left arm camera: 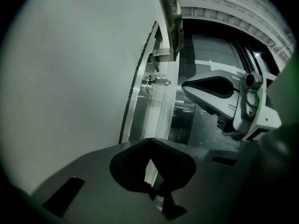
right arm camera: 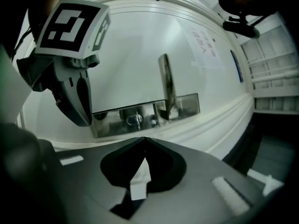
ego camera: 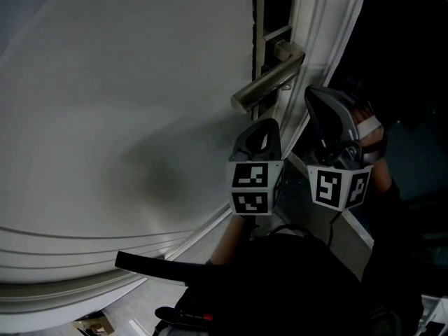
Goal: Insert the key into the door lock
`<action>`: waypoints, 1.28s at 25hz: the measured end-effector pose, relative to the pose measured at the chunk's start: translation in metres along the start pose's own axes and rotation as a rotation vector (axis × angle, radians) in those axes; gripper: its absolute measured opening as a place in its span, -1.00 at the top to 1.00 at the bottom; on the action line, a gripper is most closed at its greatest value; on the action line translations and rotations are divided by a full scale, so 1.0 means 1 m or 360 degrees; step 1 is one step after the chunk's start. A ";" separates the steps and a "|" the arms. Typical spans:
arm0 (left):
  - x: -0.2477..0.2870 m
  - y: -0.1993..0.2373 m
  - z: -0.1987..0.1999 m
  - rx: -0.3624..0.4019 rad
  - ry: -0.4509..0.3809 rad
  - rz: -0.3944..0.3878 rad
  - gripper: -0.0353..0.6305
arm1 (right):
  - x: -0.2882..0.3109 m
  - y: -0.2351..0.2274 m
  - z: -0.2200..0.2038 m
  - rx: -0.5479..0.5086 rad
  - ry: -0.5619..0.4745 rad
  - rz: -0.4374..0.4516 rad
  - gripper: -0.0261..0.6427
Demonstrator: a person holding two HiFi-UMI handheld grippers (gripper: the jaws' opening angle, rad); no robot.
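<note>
At the door: a big white door (ego camera: 126, 103) fills the left side, and its white frame (ego camera: 329, 40) runs up the right side.
Handle: a silver handle (ego camera: 269, 82) sticks out from the door edge, far from the person.
Key: the key (right arm camera: 136, 120) sits in the keyhole on the shiny metal plate (right arm camera: 187, 104), just left of the handle in the right gripper view. It also shows small and far off in the left gripper view (left arm camera: 159, 81).
Left gripper: the left gripper (left arm camera: 149, 141) has its tips pressed together with nothing in them. It points at the door edge, apart from the key.
Right gripper: the right gripper (right arm camera: 145, 140) is pressed together too and holds nothing. It points at the plate, apart from the key.
Writing: a paper (right arm camera: 202, 45) on the door has marks too small to read. A blue sign (right arm camera: 236, 65) is beside it, and it cannot be read either.
Marker cubes: black and white squares show on the left cube (ego camera: 250, 185) and the right cube (ego camera: 340, 186).
Room: the space past the frame on the right is very dark. A bit of pale floor (ego camera: 133, 320) shows near the bottom.
Hidden: from the head view the left gripper blocks the keyhole, so the key cannot be seen there.
</note>
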State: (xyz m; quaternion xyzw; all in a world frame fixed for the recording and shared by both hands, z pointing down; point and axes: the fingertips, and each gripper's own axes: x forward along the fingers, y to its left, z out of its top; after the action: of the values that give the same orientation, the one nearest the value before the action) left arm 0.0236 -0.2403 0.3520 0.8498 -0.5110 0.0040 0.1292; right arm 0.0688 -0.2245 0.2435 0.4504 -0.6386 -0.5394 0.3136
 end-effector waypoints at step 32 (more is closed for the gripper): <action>0.012 -0.048 -0.019 0.0020 0.0082 -0.0045 0.89 | -0.069 0.047 -0.091 0.1805 0.0359 0.0054 0.92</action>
State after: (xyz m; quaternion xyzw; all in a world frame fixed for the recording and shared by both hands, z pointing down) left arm 0.0732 -0.2253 0.3621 0.8574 -0.4953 0.0274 0.1371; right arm 0.1659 -0.1980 0.3150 0.5925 -0.7976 -0.0565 0.0979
